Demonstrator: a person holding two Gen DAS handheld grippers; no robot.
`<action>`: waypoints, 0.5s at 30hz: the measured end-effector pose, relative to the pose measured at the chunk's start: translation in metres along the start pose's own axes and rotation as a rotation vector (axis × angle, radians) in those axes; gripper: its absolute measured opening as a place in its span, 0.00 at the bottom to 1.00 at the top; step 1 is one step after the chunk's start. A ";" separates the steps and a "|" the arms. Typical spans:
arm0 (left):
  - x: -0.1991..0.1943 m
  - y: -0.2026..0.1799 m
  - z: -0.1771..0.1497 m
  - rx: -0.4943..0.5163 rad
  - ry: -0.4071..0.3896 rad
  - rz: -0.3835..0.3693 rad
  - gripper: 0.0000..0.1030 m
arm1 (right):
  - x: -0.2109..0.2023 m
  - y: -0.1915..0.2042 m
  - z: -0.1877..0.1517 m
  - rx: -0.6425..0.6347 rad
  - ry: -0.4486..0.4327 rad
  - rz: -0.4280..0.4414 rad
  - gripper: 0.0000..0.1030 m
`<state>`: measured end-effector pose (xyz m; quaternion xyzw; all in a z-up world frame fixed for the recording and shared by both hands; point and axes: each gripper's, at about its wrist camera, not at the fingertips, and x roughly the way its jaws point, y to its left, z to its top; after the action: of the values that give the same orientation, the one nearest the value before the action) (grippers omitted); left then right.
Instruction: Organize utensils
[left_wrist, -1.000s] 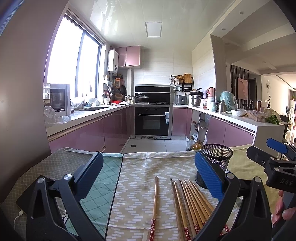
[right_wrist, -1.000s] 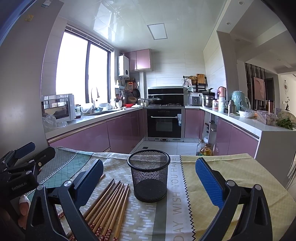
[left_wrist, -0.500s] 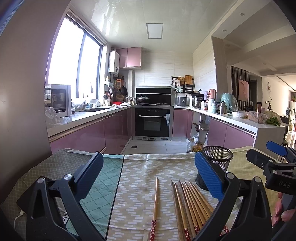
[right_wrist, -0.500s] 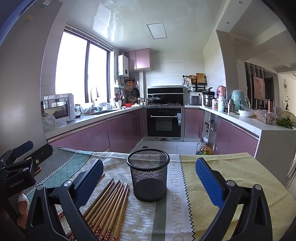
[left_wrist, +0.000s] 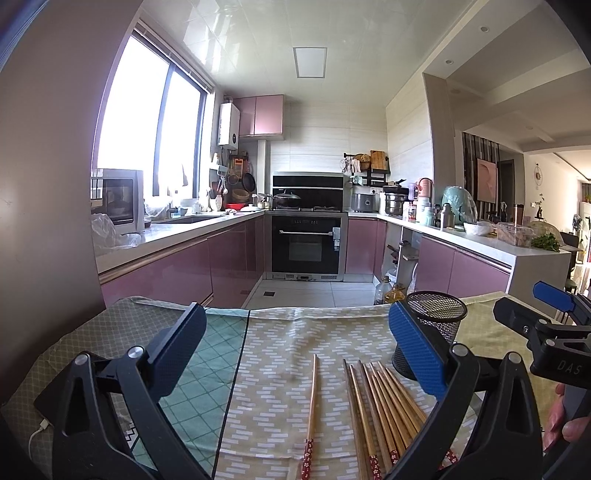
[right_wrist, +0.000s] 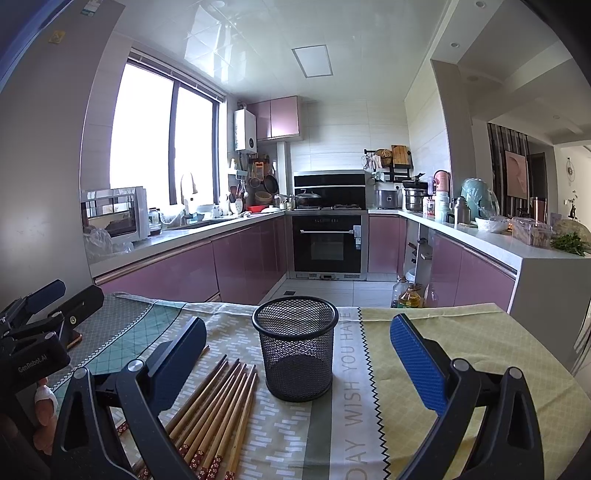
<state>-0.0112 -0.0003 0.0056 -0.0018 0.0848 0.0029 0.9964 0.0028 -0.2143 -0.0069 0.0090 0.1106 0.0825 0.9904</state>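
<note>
The bench (right_wrist: 461, 332) carries 1 patchwork cloth (right_wrist: 347, 435) printed "DAY WISH YOU HAVE". 2 hand-held grippers hover over it, both released and holding nothing: the left hand-held gripper (left_wrist: 295, 354), marked "GenRobot.AI", and the right hand-held gripper (right_wrist: 297, 360). 1 black mesh cup (right_wrist: 297, 354) stands upright; just left lie 8 bundled chopsticks (right_wrist: 218, 406), with 1 single chopstick (left_wrist: 312, 402) apart.

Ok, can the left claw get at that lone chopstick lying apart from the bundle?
Probably yes. The left claw is open, and the lone chopstick lies flat on the tablecloth between its fingers, clear of the bundle and the mesh cup. Nothing sits in the way.
</note>
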 end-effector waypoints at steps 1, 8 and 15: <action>0.000 0.000 0.000 -0.001 0.000 0.000 0.95 | 0.000 0.000 0.000 0.000 0.001 -0.001 0.94; -0.001 0.000 0.000 -0.002 0.001 0.000 0.95 | -0.001 -0.001 0.000 0.001 -0.003 -0.004 0.94; -0.001 0.001 0.000 -0.003 0.003 0.000 0.95 | -0.001 -0.001 0.000 0.003 -0.004 -0.004 0.94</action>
<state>-0.0121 0.0004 0.0055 -0.0032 0.0861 0.0033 0.9963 0.0025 -0.2150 -0.0065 0.0103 0.1088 0.0803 0.9908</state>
